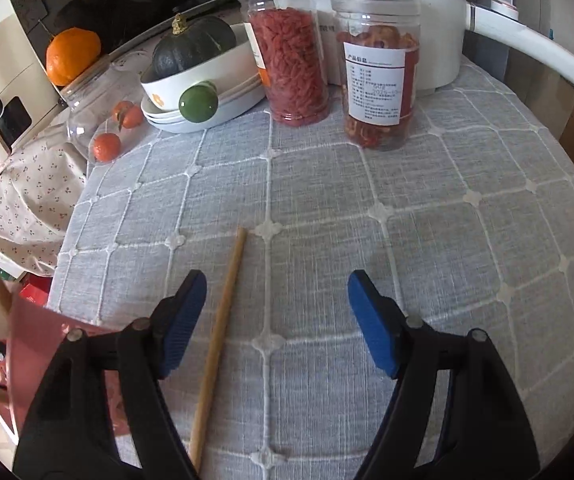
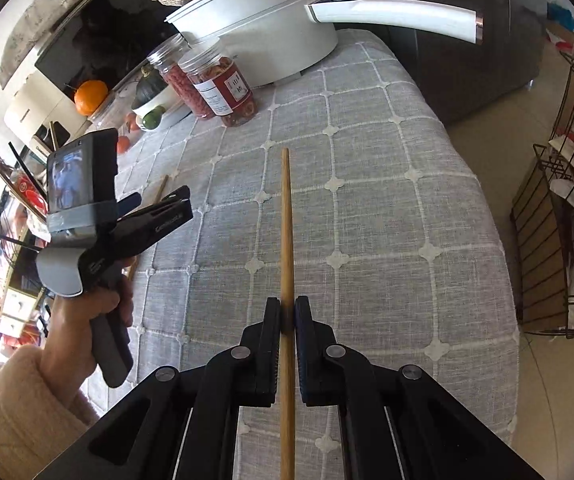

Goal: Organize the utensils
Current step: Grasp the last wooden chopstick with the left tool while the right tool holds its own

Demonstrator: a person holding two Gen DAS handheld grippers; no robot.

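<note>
A wooden chopstick (image 1: 219, 332) lies on the grey checked tablecloth (image 1: 327, 208), pointing away from me, just inside the left finger of my left gripper (image 1: 277, 300), which is open and low over it. My right gripper (image 2: 287, 312) is shut on a second wooden chopstick (image 2: 286, 220) and holds it above the cloth, its tip pointing forward. In the right wrist view the left gripper (image 2: 155, 204) shows at the table's left edge, with the first chopstick's tip (image 2: 163, 186) beside it.
At the back stand two clear jars of red dried food (image 1: 295, 64) (image 1: 379, 80), a white pot with a long handle (image 1: 527, 40), stacked white bowls with a dark squash (image 1: 195, 44), a green fruit (image 1: 198, 101), an empty jar (image 1: 99, 112) and oranges. A wire rack (image 2: 567, 200) stands right of the table.
</note>
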